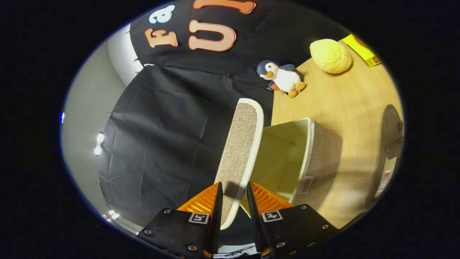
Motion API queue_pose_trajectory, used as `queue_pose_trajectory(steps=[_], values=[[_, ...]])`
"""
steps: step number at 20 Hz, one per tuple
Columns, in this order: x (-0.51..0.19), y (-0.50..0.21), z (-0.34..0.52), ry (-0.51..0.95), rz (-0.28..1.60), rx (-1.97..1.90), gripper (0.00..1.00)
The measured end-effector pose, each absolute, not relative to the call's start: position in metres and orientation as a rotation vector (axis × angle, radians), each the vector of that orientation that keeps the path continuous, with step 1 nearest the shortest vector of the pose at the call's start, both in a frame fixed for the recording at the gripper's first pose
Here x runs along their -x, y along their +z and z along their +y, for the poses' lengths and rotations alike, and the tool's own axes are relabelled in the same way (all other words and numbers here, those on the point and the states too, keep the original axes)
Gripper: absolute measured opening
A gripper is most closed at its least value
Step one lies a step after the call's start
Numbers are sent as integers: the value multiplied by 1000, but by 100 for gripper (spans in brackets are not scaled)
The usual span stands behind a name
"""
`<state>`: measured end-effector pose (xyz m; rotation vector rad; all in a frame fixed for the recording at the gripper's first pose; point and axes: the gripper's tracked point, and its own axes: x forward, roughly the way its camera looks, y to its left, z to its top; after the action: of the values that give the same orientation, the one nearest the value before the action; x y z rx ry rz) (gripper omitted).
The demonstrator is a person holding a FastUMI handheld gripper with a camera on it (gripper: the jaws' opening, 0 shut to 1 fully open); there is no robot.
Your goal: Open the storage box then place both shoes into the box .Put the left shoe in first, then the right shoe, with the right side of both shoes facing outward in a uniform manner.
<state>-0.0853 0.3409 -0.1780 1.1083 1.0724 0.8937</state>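
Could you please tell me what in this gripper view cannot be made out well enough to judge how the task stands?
- Box floor: the storage box is open, but its raised lid and near wall hide the bottom.
- Grip: the gripper straddles the lid; whether both fingers press on it cannot be told.
- Dark shoe-like thing beyond the box: cut by the edge, left or right unclear.
- Yellow packet: too small.

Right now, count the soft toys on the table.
2: a penguin near the table's edge beyond the open storage box, a yellow plush past it. The tongs flank the box lid. Others may be hidden.
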Motion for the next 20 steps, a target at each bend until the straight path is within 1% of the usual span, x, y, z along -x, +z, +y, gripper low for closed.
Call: queue_pose_trajectory(steps=[1, 2, 5, 8, 15, 17, 20], values=[[83, -169, 351, 912, 1060, -1108, 36], [81, -160, 362, 936, 1046, -1104, 31], [72, -136, 396, 982, 1015, -1096, 25], [56, -116, 432, 1003, 983, -1132, 16], [51, -99, 519, 1073, 1006, -1022, 15], [48, -100, 536, 1064, 1003, -977, 15], [49, -108, 530, 1029, 969, -898, 15]])
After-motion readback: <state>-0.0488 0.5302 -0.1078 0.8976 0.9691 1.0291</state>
